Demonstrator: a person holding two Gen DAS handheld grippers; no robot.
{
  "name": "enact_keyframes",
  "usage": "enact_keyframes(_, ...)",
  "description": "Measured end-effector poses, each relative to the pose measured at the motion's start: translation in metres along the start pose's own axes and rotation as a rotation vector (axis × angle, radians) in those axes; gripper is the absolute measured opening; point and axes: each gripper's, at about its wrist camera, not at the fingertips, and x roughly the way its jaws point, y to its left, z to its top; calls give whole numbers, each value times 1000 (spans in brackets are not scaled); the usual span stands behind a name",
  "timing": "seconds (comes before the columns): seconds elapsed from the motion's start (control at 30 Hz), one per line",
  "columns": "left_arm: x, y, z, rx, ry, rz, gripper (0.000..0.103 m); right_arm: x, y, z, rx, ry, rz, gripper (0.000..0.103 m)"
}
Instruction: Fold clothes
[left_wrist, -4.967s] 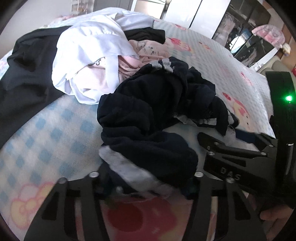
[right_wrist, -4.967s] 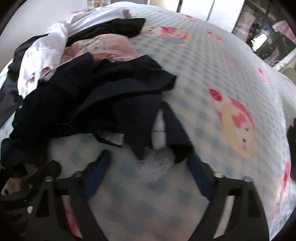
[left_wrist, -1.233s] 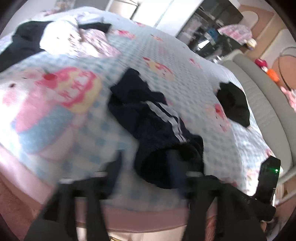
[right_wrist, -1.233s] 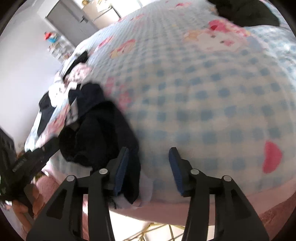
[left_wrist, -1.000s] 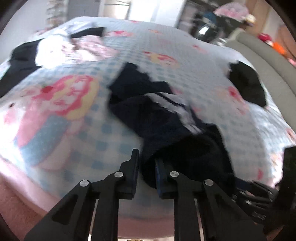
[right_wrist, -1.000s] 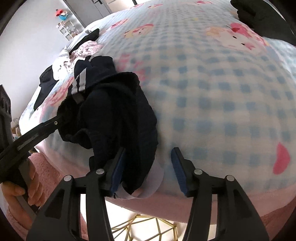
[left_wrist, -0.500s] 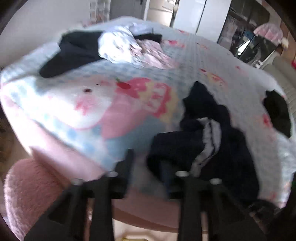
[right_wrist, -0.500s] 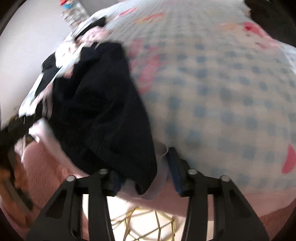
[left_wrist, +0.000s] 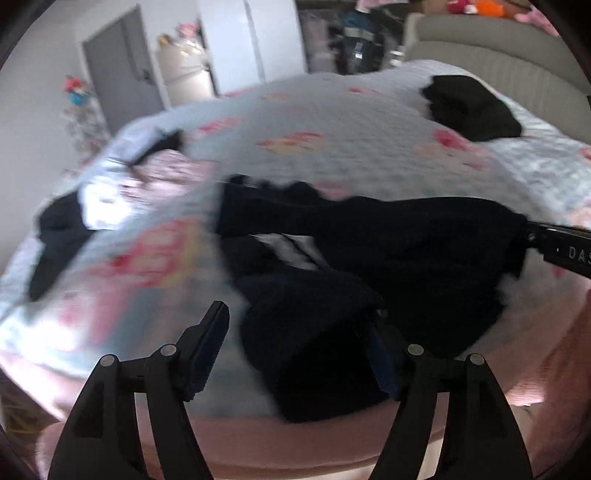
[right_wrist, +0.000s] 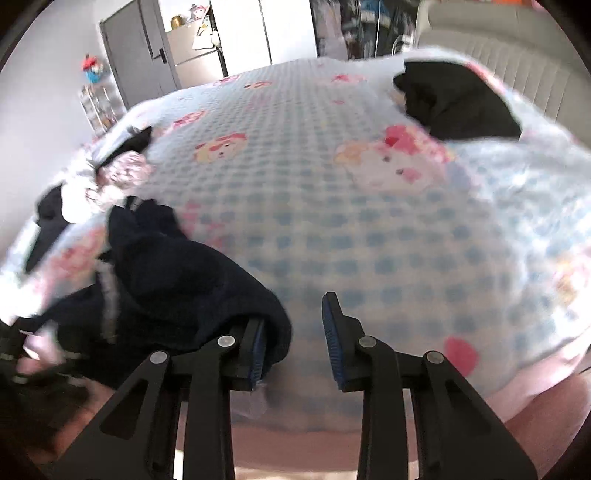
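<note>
A dark navy garment with white stripes (left_wrist: 369, 258) lies bunched at the near edge of the bed (left_wrist: 332, 155); it also shows at the left in the right wrist view (right_wrist: 166, 288). My left gripper (left_wrist: 299, 347) is open, its fingers apart, with a fold of the garment lying between them. My right gripper (right_wrist: 293, 336) is open; the garment's edge drapes over its left finger (right_wrist: 255, 347). The right gripper's side shows at the right edge of the left wrist view (left_wrist: 561, 251), touching the garment's far end.
A pile of white, pink and black clothes (left_wrist: 110, 199) lies at the bed's far left. A folded black garment (right_wrist: 454, 99) sits at the far right, by the grey headboard (left_wrist: 498, 62). A pink bed skirt (left_wrist: 258, 432) hangs below. A door and cabinets stand behind.
Both grippers swung round to face across the bed and opened. The navy garment, held in both half a second ago, now lies loose at the bed's near edge.
</note>
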Motion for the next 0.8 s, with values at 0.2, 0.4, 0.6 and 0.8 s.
enact_keyframes(0.2, 8, -1, 2, -96, 26, -58, 30, 11, 3, -22, -24, 112, 107, 35)
enact_keyframes(0.4, -22, 42, -1, -323, -102, 137, 16, 34, 26, -46, -106, 190, 35, 35)
enact_keyframes(0.6, -34, 75, -13, -428, -130, 210, 16, 28, 27, -41, -111, 135, -43, 52)
enact_keyframes(0.8, -14, 60, -18, -391, -51, 3, 18, 11, 15, -26, -72, 45, -129, 38)
